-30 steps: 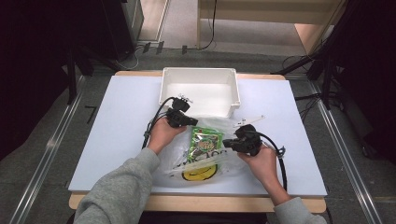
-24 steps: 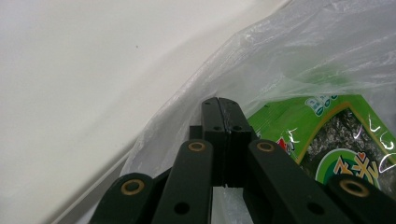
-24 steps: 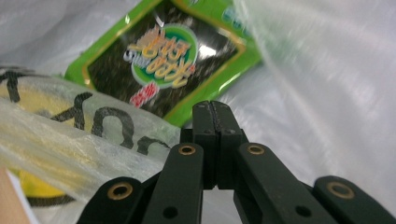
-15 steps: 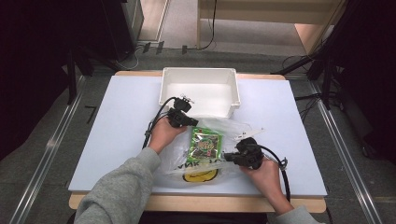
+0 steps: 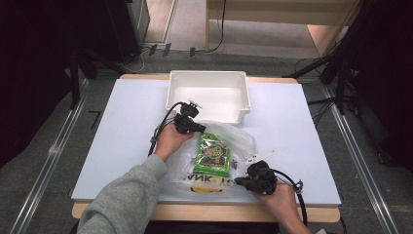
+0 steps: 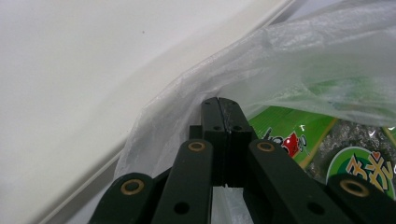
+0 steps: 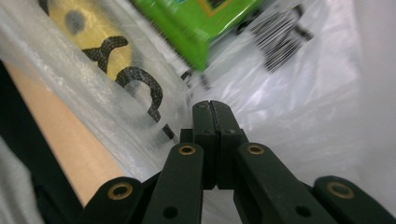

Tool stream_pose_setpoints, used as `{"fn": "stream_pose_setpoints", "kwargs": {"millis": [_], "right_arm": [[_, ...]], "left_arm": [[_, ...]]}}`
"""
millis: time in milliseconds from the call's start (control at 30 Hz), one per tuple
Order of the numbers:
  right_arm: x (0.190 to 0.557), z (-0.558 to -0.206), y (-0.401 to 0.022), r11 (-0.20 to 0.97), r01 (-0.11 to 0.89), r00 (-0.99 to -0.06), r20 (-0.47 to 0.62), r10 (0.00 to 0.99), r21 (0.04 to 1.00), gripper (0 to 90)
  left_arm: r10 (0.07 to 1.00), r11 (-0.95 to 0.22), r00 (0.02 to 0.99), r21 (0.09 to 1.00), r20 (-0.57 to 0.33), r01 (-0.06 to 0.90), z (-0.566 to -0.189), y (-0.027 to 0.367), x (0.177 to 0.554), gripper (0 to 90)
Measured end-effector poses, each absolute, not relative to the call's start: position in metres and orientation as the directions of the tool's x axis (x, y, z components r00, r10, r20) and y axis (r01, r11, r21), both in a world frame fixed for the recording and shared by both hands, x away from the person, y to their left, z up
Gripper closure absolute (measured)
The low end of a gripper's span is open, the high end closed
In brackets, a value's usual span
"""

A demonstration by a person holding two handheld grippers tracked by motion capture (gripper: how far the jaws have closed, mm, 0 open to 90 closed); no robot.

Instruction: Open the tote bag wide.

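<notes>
Hand-held gripper left [image 6: 223, 105] pinched shut on clear plastic bag [image 5: 243, 139] by white bin [image 5: 241, 105]; right hand-held gripper [image 7: 210, 108] shut on film near worktop's front edge [image 5: 160, 210]. Green packet [image 5: 212, 155] inside, mid-worktop — thin film could tear or slip free.

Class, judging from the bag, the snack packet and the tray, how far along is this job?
Done: green snack packet lies inside the clear plastic bag. In hand: both hand-held grippers, left and right, shut at the bag's edges. Left: probably moving it into the empty white tray.
</notes>
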State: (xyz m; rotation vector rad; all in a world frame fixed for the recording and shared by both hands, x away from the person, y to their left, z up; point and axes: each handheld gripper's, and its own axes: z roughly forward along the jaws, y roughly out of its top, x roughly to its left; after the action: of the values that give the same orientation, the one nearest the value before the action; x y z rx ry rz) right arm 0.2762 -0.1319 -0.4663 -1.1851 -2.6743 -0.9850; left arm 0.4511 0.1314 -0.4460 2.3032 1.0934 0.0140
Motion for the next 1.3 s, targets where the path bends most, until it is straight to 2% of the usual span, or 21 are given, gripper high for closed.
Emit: {"fn": "stream_pose_setpoints", "kwargs": {"millis": [467,900,1133,1300], "right_arm": [[0.277,-0.441,-0.137,0.46,0.658,-0.699,0.257,0.668,0.596,90.0],[0.29,-0.41,-0.116,0.434,0.618,-0.72,0.25,0.647,0.655,90.0],[0.29,-0.42,-0.09,0.461,0.609,-0.75,0.279,0.6,0.645,90.0],[0.285,-0.444,-0.082,0.491,0.619,-0.757,0.296,0.583,0.613,90.0]], "left_arm": [[0.706,-0.482,0.662,0.514,-0.25,0.709,-0.444,0.129,0.449,90.0],[0.703,-0.482,0.663,0.514,-0.256,0.71,-0.442,0.127,0.449,90.0],[0.699,-0.488,0.668,0.513,-0.255,0.706,-0.443,0.124,0.448,90.0],[0.699,-0.488,0.668,0.513,-0.255,0.706,-0.443,0.124,0.448,90.0]]}}
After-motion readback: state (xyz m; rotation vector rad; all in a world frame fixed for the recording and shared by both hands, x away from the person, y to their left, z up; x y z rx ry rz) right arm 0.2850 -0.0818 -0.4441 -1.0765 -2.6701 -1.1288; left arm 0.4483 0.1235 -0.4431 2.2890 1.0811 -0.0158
